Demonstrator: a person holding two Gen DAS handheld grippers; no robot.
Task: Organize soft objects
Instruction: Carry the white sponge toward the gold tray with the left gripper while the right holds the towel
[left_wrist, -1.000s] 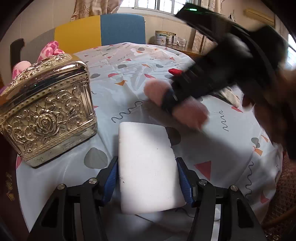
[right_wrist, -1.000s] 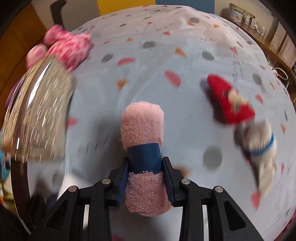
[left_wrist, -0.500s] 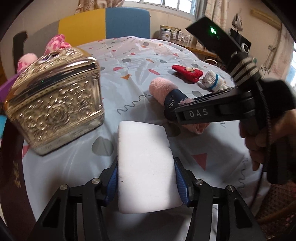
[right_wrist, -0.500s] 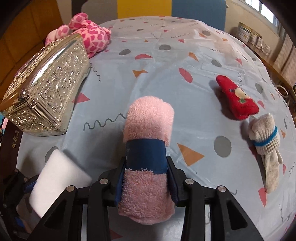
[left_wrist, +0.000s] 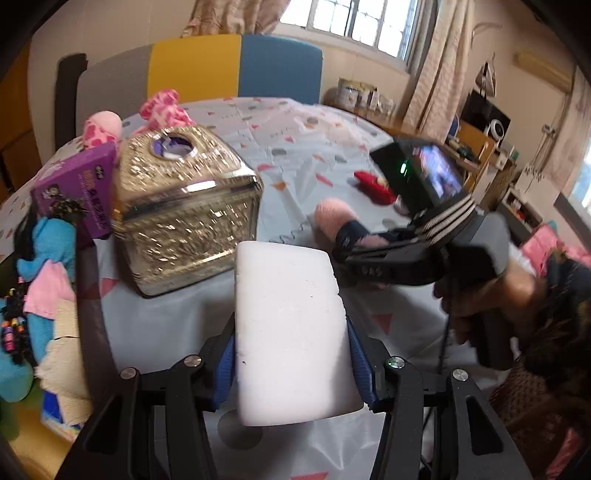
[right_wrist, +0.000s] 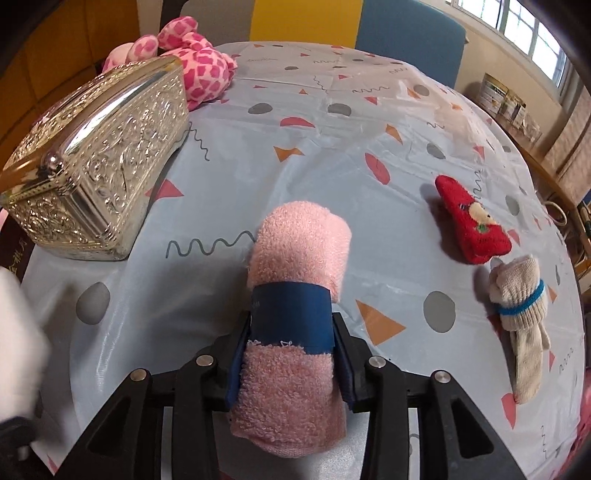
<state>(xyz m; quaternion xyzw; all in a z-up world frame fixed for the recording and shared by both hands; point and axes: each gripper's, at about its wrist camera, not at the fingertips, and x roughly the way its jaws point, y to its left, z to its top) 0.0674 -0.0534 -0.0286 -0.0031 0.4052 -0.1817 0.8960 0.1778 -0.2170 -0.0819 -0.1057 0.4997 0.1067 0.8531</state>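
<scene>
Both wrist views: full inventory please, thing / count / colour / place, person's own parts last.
sponge block: 1, white, between the left gripper's pads
rolled towel: 1, pink with navy band, between the right gripper's pads
ornate box: 1, silver-gold metal, table's left side
plush toy: 1, pink spotted, behind the box
red sock: 1, red with bear patch, table's right side
cream sock: 1, cream with blue stripe, just in front of the red sock
purple box: 1, left of the ornate box
tablecloth: 1, pale blue, patterned, covers the table
left gripper: 1, black, blue pads
right gripper: 1, black, blue pads
hand: 1, holding the right gripper
</scene>
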